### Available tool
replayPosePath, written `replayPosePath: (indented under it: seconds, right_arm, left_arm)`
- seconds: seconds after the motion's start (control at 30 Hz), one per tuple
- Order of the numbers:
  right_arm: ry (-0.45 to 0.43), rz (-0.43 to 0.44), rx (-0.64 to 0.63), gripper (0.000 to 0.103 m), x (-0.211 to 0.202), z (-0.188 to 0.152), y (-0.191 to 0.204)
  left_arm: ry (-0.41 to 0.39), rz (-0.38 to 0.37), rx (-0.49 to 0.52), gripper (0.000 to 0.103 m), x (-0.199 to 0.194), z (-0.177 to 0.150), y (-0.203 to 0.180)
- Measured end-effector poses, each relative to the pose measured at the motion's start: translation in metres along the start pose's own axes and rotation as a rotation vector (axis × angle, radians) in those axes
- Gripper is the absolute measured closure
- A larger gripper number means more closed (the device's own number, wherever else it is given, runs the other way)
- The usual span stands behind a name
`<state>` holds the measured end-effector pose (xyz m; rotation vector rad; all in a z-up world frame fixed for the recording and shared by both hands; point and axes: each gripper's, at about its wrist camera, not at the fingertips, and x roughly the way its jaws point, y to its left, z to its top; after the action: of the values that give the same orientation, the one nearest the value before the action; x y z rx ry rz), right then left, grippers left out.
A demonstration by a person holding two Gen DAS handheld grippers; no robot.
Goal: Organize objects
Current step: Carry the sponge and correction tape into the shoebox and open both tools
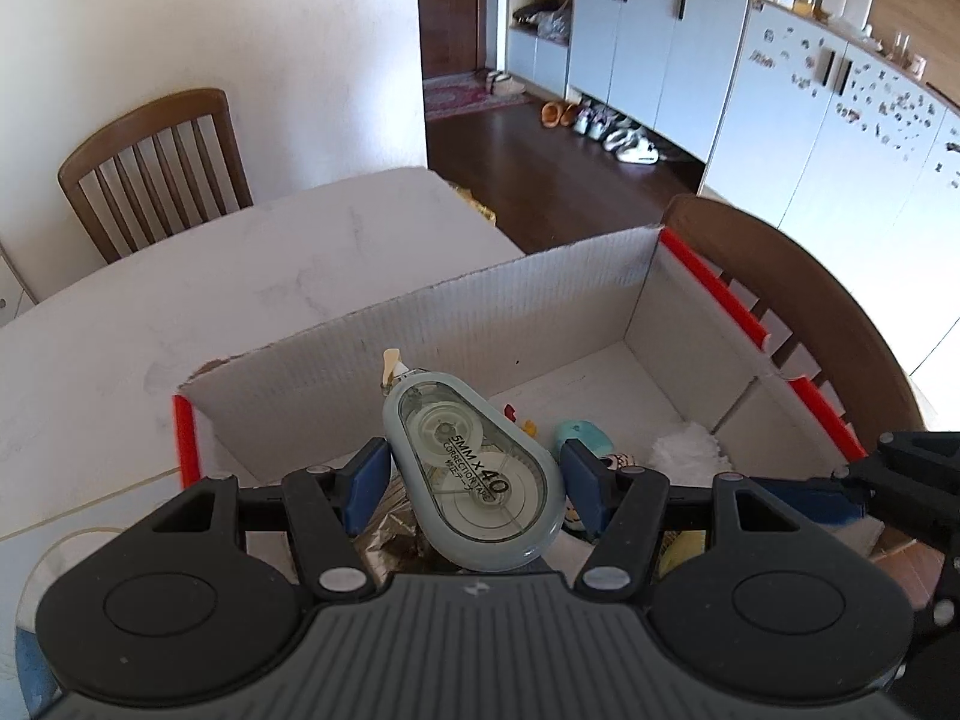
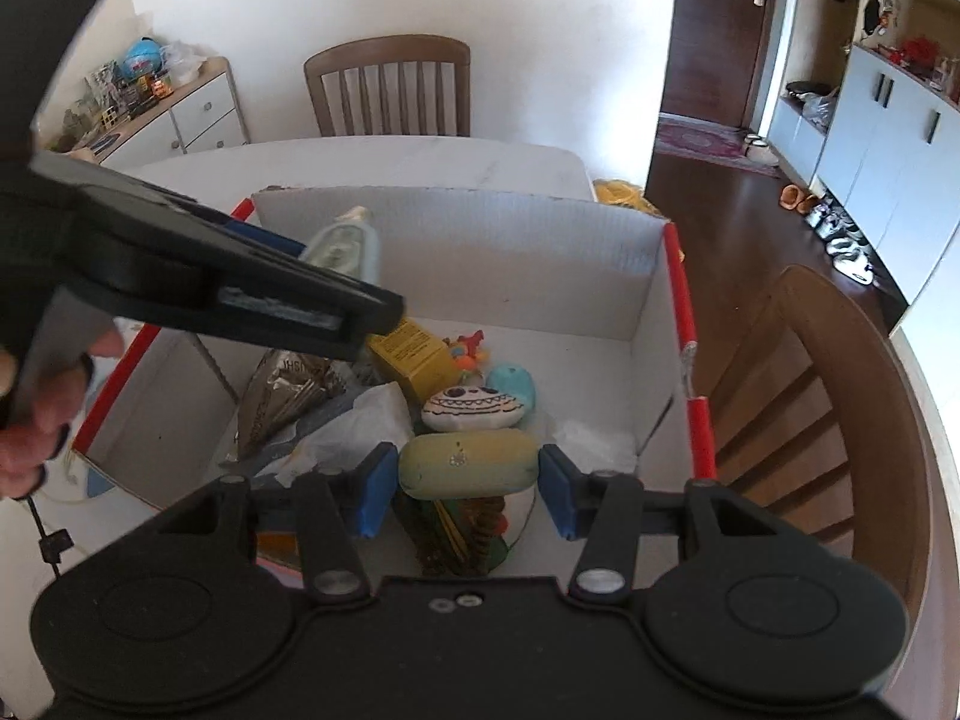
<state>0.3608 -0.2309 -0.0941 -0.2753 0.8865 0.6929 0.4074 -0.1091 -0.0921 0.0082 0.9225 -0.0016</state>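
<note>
White table (image 1: 240, 276): cardboard box (image 2: 480, 228) holds painted stone (image 2: 471, 408), yellow carton (image 2: 414, 360).

My correction tape (image 1: 474, 468) is a grey, see-through teardrop with two reels showing and its tip pointing up and away, held tilted above my cardboard box (image 1: 540, 294). My oblong yellow-green case (image 2: 468, 463) lies crosswise over the same box, which has white walls, red-taped edges, and sits open-topped on the pale table.
</note>
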Motion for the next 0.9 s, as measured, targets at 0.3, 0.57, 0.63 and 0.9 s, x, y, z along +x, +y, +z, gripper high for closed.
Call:
replayPosePath:
  seconds: [0.3, 0.57, 0.63, 0.9]
  right_arm:
    - [0.042, 0.012, -0.022, 0.053, 0.02, 0.001, -0.001]
    - [0.042, 0.016, -0.014, 0.053, 0.02, 0.003, -0.004]
    - [0.039, 0.017, -0.009, 0.052, 0.019, 0.003, -0.005]
    - [0.013, 0.02, 0.022, 0.041, 0.006, 0.006, -0.009]
  left_arm:
    - [0.083, 0.001, -0.004, 0.041, 0.03, -0.003, -0.003]
    - [0.113, -0.008, -0.025, 0.043, 0.041, -0.006, 0.003]
    - [0.116, -0.01, -0.035, 0.043, 0.041, -0.007, 0.006]
    - [0.102, -0.038, -0.055, 0.043, 0.031, -0.009, 0.007]
